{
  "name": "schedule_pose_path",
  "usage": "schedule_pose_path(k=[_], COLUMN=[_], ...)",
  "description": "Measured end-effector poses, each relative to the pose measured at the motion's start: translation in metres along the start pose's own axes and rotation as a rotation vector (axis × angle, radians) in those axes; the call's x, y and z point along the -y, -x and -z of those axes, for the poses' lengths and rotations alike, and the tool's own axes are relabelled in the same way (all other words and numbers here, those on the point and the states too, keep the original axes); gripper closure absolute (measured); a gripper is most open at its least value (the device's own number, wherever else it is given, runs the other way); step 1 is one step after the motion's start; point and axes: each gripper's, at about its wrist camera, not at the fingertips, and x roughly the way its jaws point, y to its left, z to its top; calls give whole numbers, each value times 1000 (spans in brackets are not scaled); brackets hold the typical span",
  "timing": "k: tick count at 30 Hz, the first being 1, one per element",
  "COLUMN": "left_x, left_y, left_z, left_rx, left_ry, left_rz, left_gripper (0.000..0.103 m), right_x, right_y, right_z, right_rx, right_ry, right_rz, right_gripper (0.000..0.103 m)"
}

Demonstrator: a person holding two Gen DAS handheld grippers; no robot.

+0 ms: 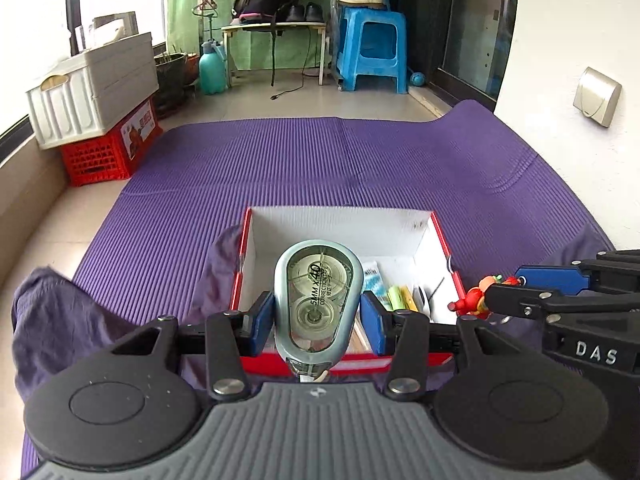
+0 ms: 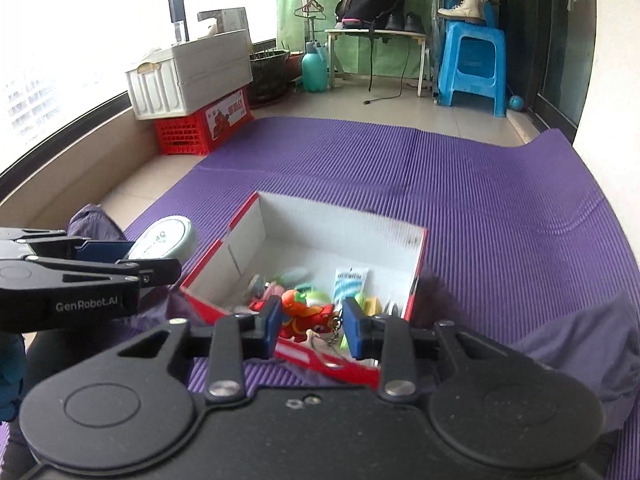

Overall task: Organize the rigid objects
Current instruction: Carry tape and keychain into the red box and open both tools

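My left gripper (image 1: 318,312) is shut on a grey-green correction tape dispenser (image 1: 318,296), held above the near edge of a red-and-white cardboard box (image 1: 340,224). The dispenser also shows in the right wrist view (image 2: 166,240), left of the box (image 2: 344,236). My right gripper (image 2: 310,322) is shut on a red and orange toy keychain (image 2: 300,314), held over the box's near edge; it shows at the right in the left wrist view (image 1: 474,300). Inside the box lie several small items, among them a blue-striped packet (image 2: 350,284).
The box sits on a purple ribbed mat (image 1: 320,160). A dark cloth (image 1: 52,320) lies bunched at the mat's near left. A white crate on a red crate (image 1: 96,120) stands far left. A blue stool (image 1: 372,52) and a low table stand at the back.
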Motion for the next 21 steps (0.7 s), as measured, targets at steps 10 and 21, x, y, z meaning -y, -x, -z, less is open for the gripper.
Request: schedule_pose_path(k=[10,21], left_x=[-6,3], left_y=[-80,-182], left_z=[-29,-24], left_rx=[-65,-163], left_ry=[-3,-31], left_rz=[5,6], left_gripper=[57,57], right_x=[14,33], right_y=[-62,-152], right_z=[-12,1], right_rx=[-25,-107], right_ry=[-1,-62], right_rz=[25,51], right_gripper=[72,72])
